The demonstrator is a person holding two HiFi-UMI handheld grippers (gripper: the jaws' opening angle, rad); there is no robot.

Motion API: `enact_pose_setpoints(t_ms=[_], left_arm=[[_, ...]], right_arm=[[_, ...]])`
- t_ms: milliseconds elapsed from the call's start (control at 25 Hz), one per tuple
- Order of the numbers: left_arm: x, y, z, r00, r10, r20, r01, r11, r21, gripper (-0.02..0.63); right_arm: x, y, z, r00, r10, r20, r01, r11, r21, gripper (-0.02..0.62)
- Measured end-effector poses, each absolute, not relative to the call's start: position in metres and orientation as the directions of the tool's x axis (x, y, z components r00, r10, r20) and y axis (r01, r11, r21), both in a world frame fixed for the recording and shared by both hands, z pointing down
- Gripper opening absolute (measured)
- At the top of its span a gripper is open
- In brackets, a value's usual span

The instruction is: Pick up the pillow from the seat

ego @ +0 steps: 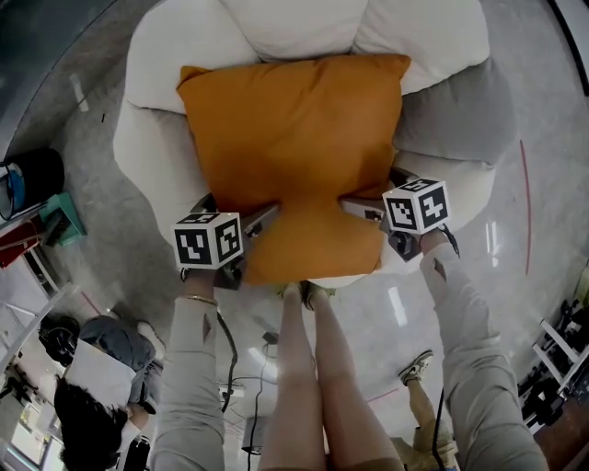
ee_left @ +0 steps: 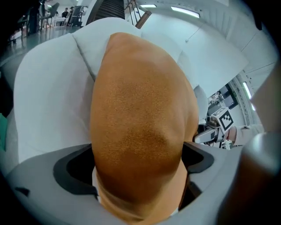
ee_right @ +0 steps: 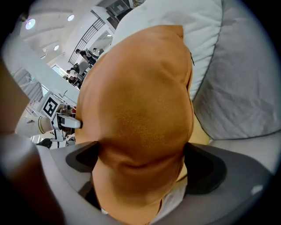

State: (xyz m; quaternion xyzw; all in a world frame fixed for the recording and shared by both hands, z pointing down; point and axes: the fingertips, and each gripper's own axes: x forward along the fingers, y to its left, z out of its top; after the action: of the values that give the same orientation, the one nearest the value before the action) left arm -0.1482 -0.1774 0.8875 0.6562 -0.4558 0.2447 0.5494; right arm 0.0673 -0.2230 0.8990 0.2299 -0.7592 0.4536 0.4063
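Note:
An orange pillow (ego: 294, 138) lies on the seat of a white armchair (ego: 152, 156), its near edge hanging over the front. My left gripper (ego: 265, 217) reaches into the pillow's left side and my right gripper (ego: 357, 203) into its right side, where the pillow is drawn in like a waist. In the left gripper view the pillow (ee_left: 140, 110) fills the gap of the left gripper (ee_left: 138, 163), whose jaws stand wide apart. The right gripper view shows the same: the pillow (ee_right: 136, 101) bulges between the widely spread jaws of the right gripper (ee_right: 140, 166). It rests on the seat.
A grey cushion (ego: 453, 120) lies on the chair's right side and white back cushions (ego: 294, 23) behind the pillow. The holder's bare legs (ego: 308, 368) stand at the chair's front. A crouching person (ego: 92, 386) and boxes (ego: 46, 221) are at the left on the glossy floor.

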Motion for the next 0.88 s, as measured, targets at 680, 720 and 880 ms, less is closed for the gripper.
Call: enact_pose_setpoints(t_ms=[680,720,880], left_arm=[[-0.136,-0.184,0.900,0.420,-0.366,0.830,-0.889,0.021,0.458,0.549],[-0.136,-0.183,0.897,0.418,-0.369,0.830,-0.889,0.021,0.457,0.527],[-0.133,-0.179,0.884,0.411,-0.367,0.835,-0.894,0.020,0.448,0.451]], right_arm=[[0.053,-0.223,0.916,-0.543,0.029,0.839,-0.722,0.494,-0.484,0.438],[0.052,-0.221,0.913,-0.542,0.023,0.840,-0.724,0.494,-0.481,0.416],[0.051,-0.215,0.898,-0.523,-0.004,0.852,-0.742,0.494,-0.453,0.329]])
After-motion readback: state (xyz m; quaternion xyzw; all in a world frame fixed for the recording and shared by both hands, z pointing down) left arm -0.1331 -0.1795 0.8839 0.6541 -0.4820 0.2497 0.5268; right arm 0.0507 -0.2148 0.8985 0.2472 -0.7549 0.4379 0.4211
